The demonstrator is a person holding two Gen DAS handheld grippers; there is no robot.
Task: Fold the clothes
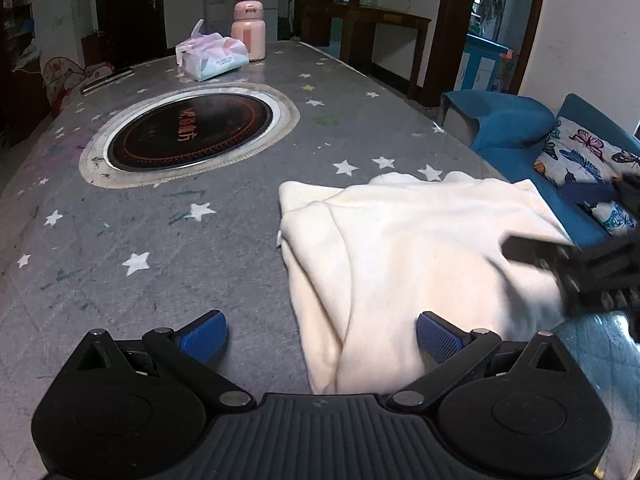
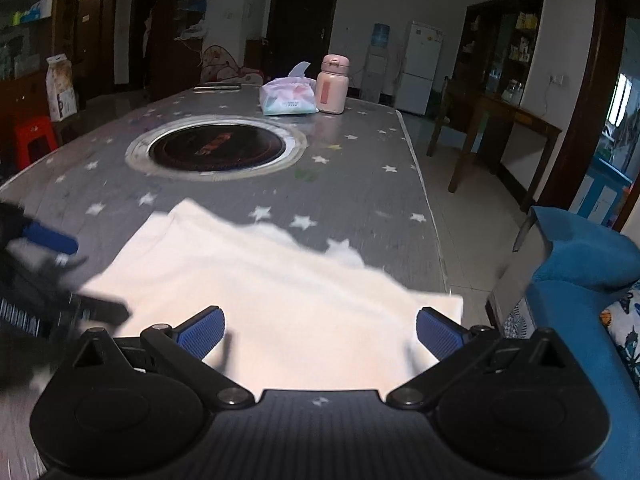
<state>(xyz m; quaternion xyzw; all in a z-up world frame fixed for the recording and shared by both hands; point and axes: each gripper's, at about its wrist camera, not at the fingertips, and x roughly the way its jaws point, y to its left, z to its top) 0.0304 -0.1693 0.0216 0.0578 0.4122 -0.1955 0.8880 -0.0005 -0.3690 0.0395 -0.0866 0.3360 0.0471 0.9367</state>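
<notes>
Left gripper point(image 1: 322, 336): seen from its own wrist camera with the jaws spread wide; nothing is pinched between the blue pads point(image 1: 204, 334).
Right gripper point(image 2: 320, 332): jaws likewise spread wide in its own view, with nothing clamped; in the left wrist view it is seen blurred at the right edge, over the cloth's right side.
Cream garment point(image 1: 404, 256): laid on the table ahead of the left jaws and towards their right finger; its near hem runs down between the two fingers, closer to the right pad. In the right wrist view the cloth point(image 2: 280, 300) is spread directly ahead of and between the right jaws, its right corner just beside the right pad.
Fold state: the garment is seen doubled over, with layered edges showing at its far left corner.
Table point(image 1: 160, 240): grey cover printed with white stars, bare ahead of the left finger of the left gripper.
Round cooker plate point(image 1: 192, 132): set into the table well ahead of the left jaws, apart from the garment.
Tissue pack point(image 1: 212, 56): at the far end of the table, beyond the plate.
Pink bottle point(image 1: 249, 30): upright, just beside the tissue pack on its right.
Blue sofa point(image 2: 584, 280): off the table edge, to the right of the right jaws.
Patterned cushion point(image 1: 580, 160): resting on the sofa.
</notes>
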